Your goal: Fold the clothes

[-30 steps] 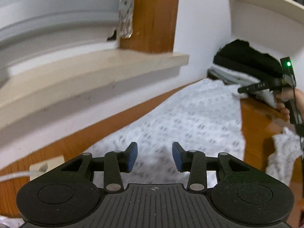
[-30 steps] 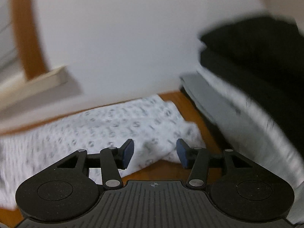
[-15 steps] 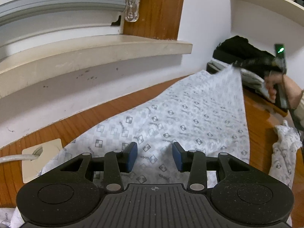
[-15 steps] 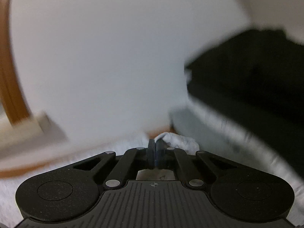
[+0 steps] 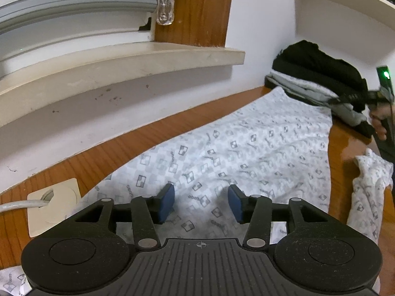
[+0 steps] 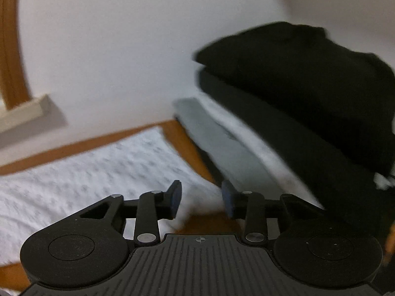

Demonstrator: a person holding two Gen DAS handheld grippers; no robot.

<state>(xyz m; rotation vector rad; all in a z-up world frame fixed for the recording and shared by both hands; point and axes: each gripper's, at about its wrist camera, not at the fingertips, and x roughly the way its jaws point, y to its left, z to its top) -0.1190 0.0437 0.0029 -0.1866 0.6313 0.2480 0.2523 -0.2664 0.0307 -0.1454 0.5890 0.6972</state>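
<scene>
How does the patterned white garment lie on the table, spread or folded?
Mostly spread: the patterned garment lies flat along the wooden table, with one part bunched at the near right edge.

folded stack (image 5: 318,79) beside spread cloth (image 5: 246,153)

I see a brown wooden table (image 5: 153,145) across the middle of the left wrist view. Behind it is a white wall (image 5: 256,24). At the upper left is a window with a pale blind (image 5: 74,12) pulled down, and a clear plastic pull (image 5: 166,12) hangs at its end. A cream window sill (image 5: 123,61) sticks out under it (it has little dark spots below). A brown wooden post (image 5: 205,9) stands beside the window. At the upper right is a white shelf (image 5: 345,2). At the lower left, a cream socket plate (image 5: 54,207) lies on the table with a white cable (image 5: 14,206) in it.
</scene>
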